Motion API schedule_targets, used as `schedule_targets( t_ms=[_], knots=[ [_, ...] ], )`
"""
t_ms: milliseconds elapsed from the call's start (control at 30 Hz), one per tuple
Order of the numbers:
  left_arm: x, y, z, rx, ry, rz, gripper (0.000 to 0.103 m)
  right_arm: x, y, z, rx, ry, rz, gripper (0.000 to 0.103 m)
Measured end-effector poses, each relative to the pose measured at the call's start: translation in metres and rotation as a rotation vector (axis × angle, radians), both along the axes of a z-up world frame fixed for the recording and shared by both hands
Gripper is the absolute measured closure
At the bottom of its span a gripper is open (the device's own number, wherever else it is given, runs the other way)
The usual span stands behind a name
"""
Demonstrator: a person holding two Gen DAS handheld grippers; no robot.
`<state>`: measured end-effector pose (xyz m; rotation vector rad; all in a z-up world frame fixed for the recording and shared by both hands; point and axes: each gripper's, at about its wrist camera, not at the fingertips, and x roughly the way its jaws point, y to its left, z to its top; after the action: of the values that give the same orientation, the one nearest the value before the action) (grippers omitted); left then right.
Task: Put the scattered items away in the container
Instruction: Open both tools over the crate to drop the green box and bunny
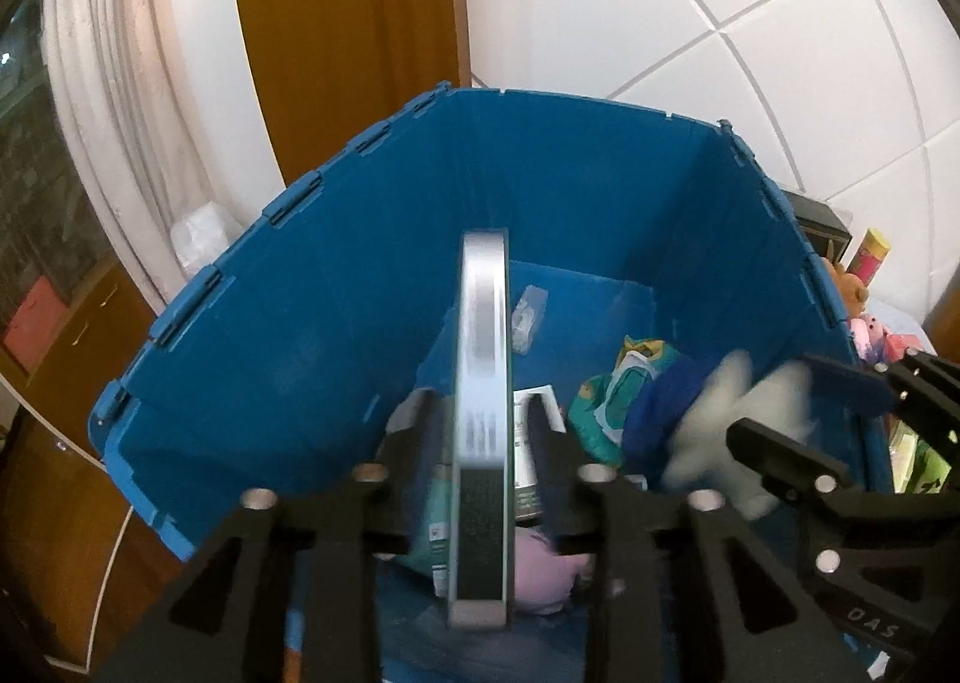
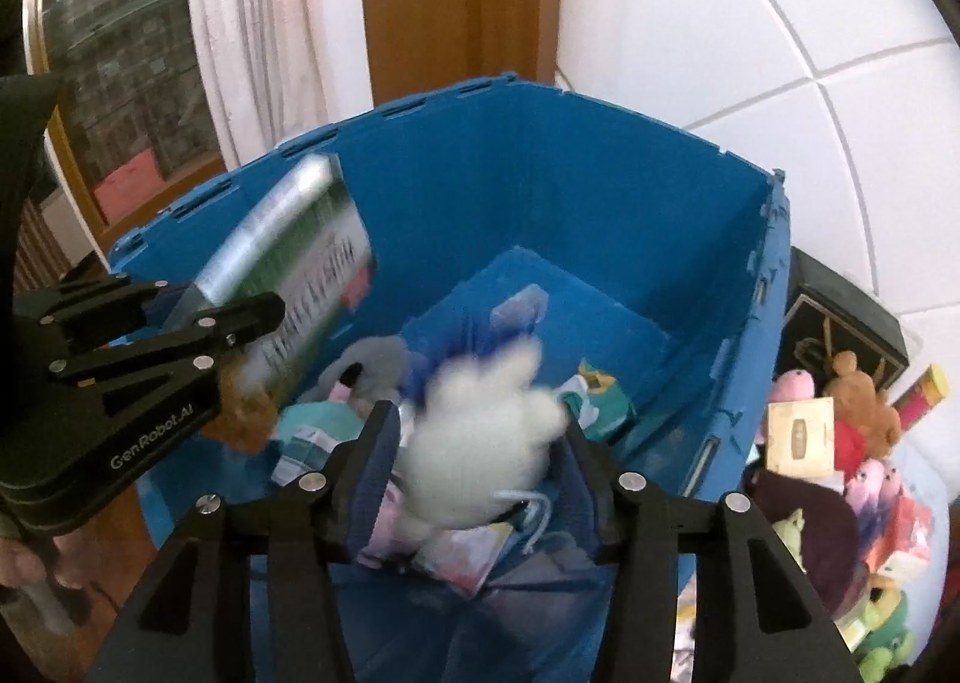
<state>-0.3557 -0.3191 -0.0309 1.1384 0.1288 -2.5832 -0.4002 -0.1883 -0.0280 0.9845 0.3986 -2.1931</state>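
Box (image 1: 480,413) was held on its thin edge by the left tool (image 1: 477,431), right above the blue bin (image 1: 270,323); the right tool (image 2: 480,431) was wide around a white toy (image 2: 480,425).

Toys (image 2: 852,443) lie right of the crate (image 2: 600,155).

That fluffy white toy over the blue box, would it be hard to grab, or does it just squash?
The white plush toy looks soft and furry, so it probably squashes between the right gripper's fingers rather than slipping out. It seems light for its bulk. Its blurred limbs suggest it flops. Dropped into the blue container, it should land softly without rolling.
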Motion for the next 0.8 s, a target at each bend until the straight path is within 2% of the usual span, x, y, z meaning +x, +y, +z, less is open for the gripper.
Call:
schedule_targets(
  t_ms=[33, 67, 100, 233, 300, 533, 600, 800],
  knots=[
    [0.000, 0.000, 0.000, -0.009, 0.004, 0.003, 0.034, -0.001, 0.000, 0.000, 0.002, 0.003, -0.005, 0.047],
    [0.001, 0.001, 0.001, -0.019, 0.011, 0.007, 0.025, -0.002, 0.001, 0.001, 0.003, 0.006, -0.008, 0.041],
    [0.002, 0.001, 0.001, -0.025, 0.014, 0.009, 0.025, -0.003, 0.002, 0.001, 0.003, 0.008, -0.011, 0.031],
    [0.003, 0.001, 0.002, -0.034, 0.017, 0.018, 0.025, -0.006, 0.006, 0.003, -0.002, 0.020, -0.030, 0.014],
    [0.006, 0.002, 0.002, -0.038, 0.019, 0.021, 0.024, -0.006, 0.009, 0.005, -0.009, 0.029, -0.041, 0.000],
    [0.015, 0.006, 0.001, -0.054, 0.026, 0.030, 0.016, -0.006, 0.022, 0.010, -0.018, 0.053, -0.078, 0.000],
    [0.017, 0.007, 0.001, -0.058, 0.028, 0.032, 0.009, -0.005, 0.025, 0.011, -0.018, 0.059, -0.086, 0.000],
    [0.026, 0.011, 0.001, -0.060, 0.038, 0.035, 0.008, 0.002, 0.034, 0.014, -0.019, 0.079, -0.106, 0.000]
  ],
)
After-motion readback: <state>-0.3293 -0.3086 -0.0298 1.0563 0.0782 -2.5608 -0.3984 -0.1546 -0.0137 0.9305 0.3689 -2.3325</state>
